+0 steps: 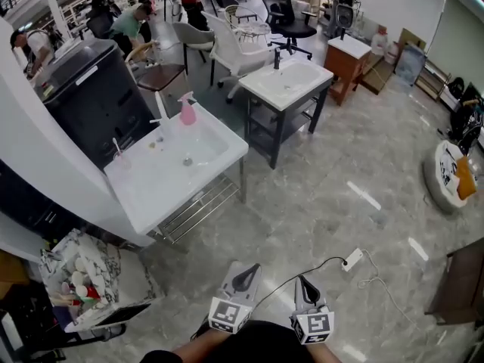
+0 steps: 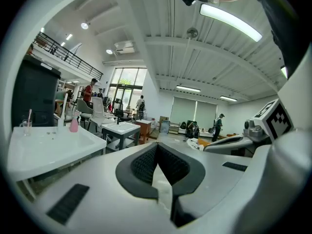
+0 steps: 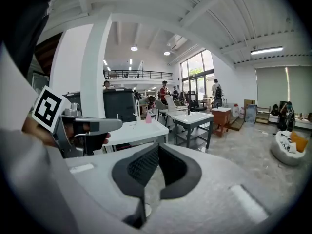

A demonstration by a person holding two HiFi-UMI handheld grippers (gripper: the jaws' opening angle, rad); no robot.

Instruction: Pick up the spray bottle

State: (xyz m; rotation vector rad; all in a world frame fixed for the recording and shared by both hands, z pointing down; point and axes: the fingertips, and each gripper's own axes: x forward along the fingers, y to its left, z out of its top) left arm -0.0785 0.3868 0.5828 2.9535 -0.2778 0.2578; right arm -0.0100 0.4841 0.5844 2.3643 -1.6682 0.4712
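The pink spray bottle (image 1: 187, 112) stands upright at the back rim of a white sink counter (image 1: 155, 195), beside a white faucet (image 1: 161, 109). It shows small and far off in the left gripper view (image 2: 74, 125) and the right gripper view (image 3: 148, 117). Both grippers hover low over the marble floor, well short of the counter. My left gripper (image 1: 246, 276) (image 2: 157, 145) is shut with nothing in it. My right gripper (image 1: 305, 284) (image 3: 157, 146) has its pads together at the tips, also holding nothing. The two point side by side toward the counter.
A second sink table (image 1: 291, 82) stands beyond the first, with chairs and people behind it. A black cabinet (image 1: 91, 97) flanks the counter's left. A cluttered cart (image 1: 83, 278) sits at lower left. A power strip (image 1: 352, 260) and its cable lie on the floor near the grippers.
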